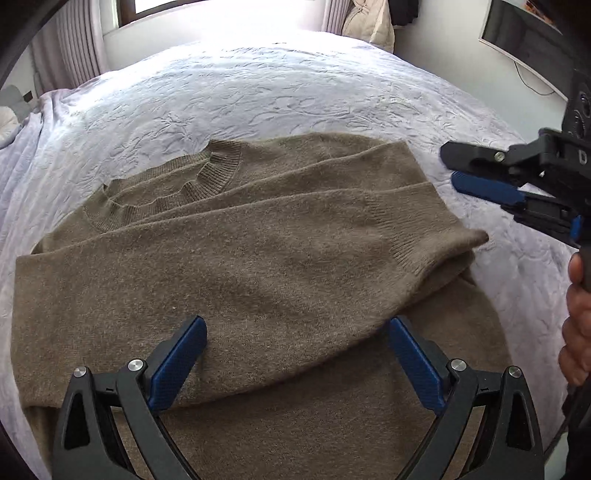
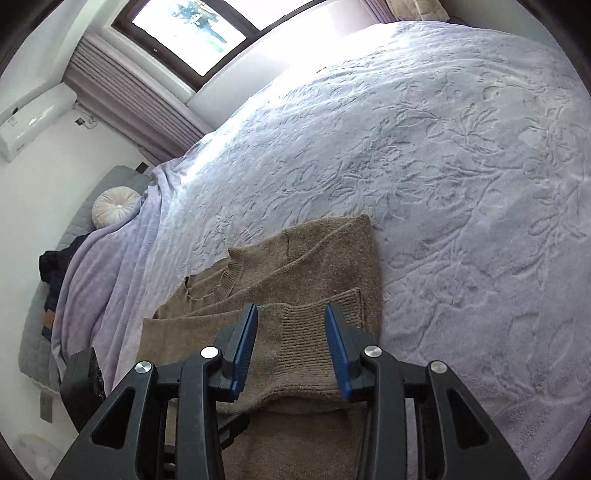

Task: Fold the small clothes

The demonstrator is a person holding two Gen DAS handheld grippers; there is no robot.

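Note:
A brown knit sweater (image 1: 236, 258) lies flat on the bed with both sleeves folded across its body; its ribbed collar (image 1: 177, 188) points to the far left. My left gripper (image 1: 297, 325) is open and empty, hovering just above the sweater's lower body. My right gripper (image 2: 291, 310) is open and empty above the ribbed cuff (image 2: 303, 332) of the top sleeve. It also shows in the left wrist view (image 1: 452, 166), off the sweater's right edge over the bedspread. The sweater shows in the right wrist view (image 2: 295, 280).
A pale lilac embossed bedspread (image 1: 258, 92) covers the bed. A window (image 2: 188, 33) and curtains stand at the far side. A round white cushion (image 2: 114, 208) and dark clothes (image 2: 55, 266) lie at the left. A monitor (image 1: 524, 40) hangs at the right.

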